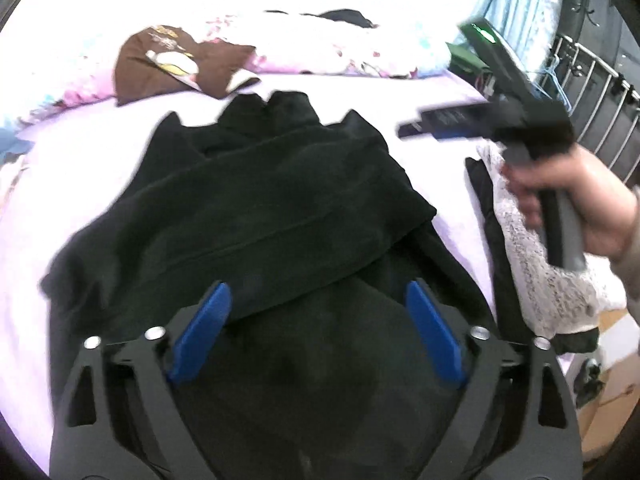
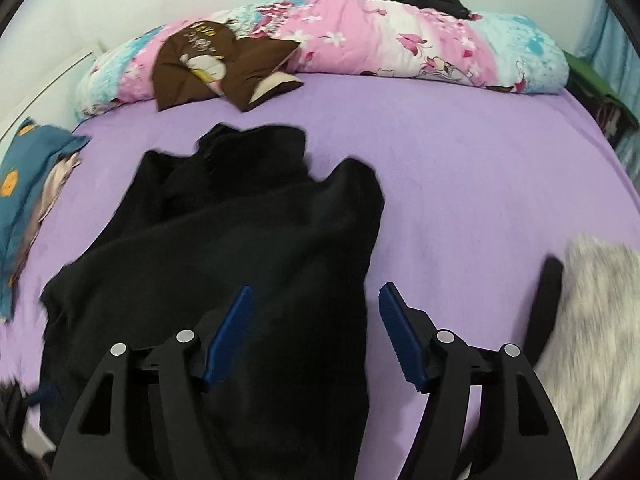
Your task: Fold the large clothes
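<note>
The bed (image 2: 460,168) has a purple sheet. On it lie a black garment (image 2: 240,240), a floral quilt (image 2: 360,40) and a white fluffy cloth (image 2: 592,320).

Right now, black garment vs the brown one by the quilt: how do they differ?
The black garment is plain, far larger, and spread mid-bed on the purple sheet. The brown garment carries a cartoon print, is smaller, and lies partly on the floral quilt at the far edge. Both lie loose, held by neither gripper.
</note>
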The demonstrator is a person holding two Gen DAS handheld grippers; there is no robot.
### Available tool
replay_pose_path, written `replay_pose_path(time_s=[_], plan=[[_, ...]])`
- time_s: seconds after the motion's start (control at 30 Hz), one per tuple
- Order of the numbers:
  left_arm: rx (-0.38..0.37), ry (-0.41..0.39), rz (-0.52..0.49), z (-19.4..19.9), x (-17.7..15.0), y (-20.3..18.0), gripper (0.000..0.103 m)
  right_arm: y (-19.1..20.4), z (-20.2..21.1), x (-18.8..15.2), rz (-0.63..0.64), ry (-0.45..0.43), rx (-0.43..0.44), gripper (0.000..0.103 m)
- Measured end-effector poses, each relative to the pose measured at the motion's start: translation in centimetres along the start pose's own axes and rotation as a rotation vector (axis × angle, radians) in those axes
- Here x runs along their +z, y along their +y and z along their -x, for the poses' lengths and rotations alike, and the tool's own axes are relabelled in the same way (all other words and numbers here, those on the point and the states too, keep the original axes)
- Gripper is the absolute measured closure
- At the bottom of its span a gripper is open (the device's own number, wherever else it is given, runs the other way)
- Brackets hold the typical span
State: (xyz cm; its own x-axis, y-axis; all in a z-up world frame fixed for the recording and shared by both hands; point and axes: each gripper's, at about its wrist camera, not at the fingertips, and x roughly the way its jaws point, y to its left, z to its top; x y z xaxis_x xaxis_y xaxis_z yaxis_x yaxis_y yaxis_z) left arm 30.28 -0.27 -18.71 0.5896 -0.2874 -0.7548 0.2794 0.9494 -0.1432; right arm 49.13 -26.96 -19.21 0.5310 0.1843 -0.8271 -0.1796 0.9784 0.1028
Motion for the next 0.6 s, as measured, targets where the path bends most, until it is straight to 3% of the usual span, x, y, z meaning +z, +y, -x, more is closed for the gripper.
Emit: replay_pose_path(time_s=[0.13, 0.23, 0.37, 0.43, 0.6], plan=[[0.023, -0.01, 0.043, 3.2, -1.0, 1.0, 0.011, 1.8, 3.9, -3.6, 0.055, -0.02, 0.009, 0.017], [0.044, -0.008, 0.151, 5.0, -1.8, 2.3, 0.009, 3.1, 6.3, -5.7, 0.096, -0.03, 0.023, 0.016], [0.061, 0.0, 0.223, 7.1, -3.0, 3.0, 0.008, 4.7, 9.7, -8.4, 0.107, -0.048, 0.062, 0.014], [0.064, -0.007, 0.225, 8.4, -3.6, 2.9, 0.007, 5.6, 11.5, -9.9, 0.12, -0.072, 0.066, 0.008], [0.104, -0.025, 0.201, 11.2, -5.3, 3.3, 0.007, 7.3, 14.3, -13.4, 0.133, -0.097, 0.079, 0.007]])
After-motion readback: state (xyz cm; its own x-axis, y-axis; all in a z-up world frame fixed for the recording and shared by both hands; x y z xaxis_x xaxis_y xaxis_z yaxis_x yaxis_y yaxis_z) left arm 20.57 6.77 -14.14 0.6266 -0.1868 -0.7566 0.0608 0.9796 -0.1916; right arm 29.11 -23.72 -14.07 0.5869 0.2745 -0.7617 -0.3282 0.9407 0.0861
